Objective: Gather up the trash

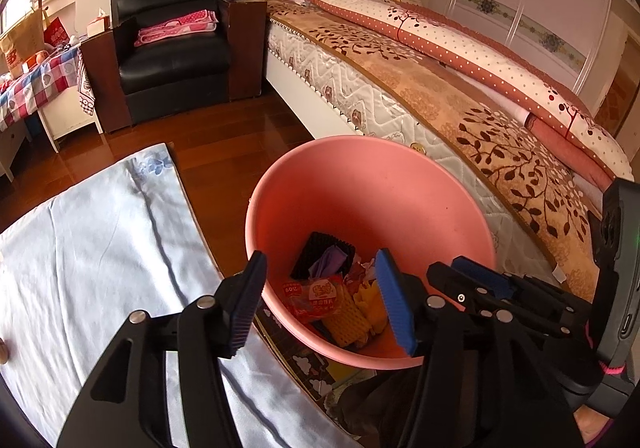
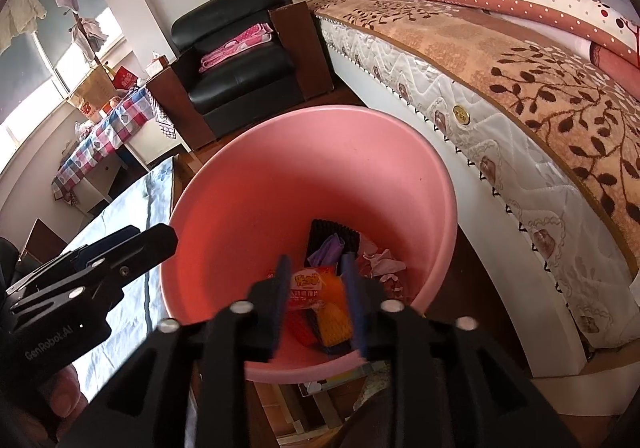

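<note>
A pink plastic basin [image 1: 372, 183] [image 2: 280, 183] stands on the floor between a table and a bed. It holds trash: a red and orange snack wrapper [image 1: 316, 298] [image 2: 310, 288], yellow foam netting [image 1: 352, 322] [image 2: 334, 318], a black ridged tray [image 1: 324, 258] [image 2: 332, 234] with purple paper, and crumpled white paper [image 2: 380, 260]. My left gripper [image 1: 320, 300] is open and empty over the basin's near rim. My right gripper [image 2: 320, 306] is open and empty above the trash; it also shows in the left wrist view [image 1: 480, 280].
A table with a light blue cloth [image 1: 100, 248] [image 2: 132, 215] lies left of the basin. A bed [image 1: 440, 87] [image 2: 520, 107] runs along the right. A black armchair [image 1: 176, 43] [image 2: 236, 59] stands behind on the wooden floor [image 1: 224, 135].
</note>
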The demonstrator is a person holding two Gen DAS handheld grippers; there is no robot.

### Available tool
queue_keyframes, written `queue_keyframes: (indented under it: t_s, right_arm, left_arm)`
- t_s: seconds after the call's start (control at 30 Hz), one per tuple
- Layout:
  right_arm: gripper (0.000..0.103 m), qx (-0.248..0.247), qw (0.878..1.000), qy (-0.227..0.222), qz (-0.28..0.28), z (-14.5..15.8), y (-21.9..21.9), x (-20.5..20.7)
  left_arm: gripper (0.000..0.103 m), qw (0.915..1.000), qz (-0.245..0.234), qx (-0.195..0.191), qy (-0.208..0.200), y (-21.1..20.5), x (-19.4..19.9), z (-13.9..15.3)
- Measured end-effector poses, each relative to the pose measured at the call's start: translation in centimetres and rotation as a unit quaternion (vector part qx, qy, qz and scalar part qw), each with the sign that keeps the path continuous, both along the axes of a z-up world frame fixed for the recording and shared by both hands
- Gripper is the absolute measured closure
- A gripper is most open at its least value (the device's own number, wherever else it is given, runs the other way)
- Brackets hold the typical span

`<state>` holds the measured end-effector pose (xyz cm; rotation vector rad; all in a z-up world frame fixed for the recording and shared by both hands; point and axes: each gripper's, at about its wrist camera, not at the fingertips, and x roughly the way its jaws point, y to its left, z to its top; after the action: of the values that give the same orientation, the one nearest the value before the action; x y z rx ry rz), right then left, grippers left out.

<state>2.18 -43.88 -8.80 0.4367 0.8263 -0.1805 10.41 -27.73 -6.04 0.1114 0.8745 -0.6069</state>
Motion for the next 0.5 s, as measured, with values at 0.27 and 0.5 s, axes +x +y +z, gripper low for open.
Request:
queue_keyframes:
  t_s: [0.27,0.5]
  right_arm:
    - [0.063,-0.008,1.0,-0.007,-0.004,0.5,0.3,-0.2]
    - [0.059,-0.017,1.0,-0.014,-0.003,1.2,0.6,-0.4]
  left_arm:
    - [0.046,1.0,0.004,-0.005,-0.002,0.4,-0.2,0.4]
    - [0.046,0.9999,0.009,-0.007,-0.008,0.8,-0.5,0.9]
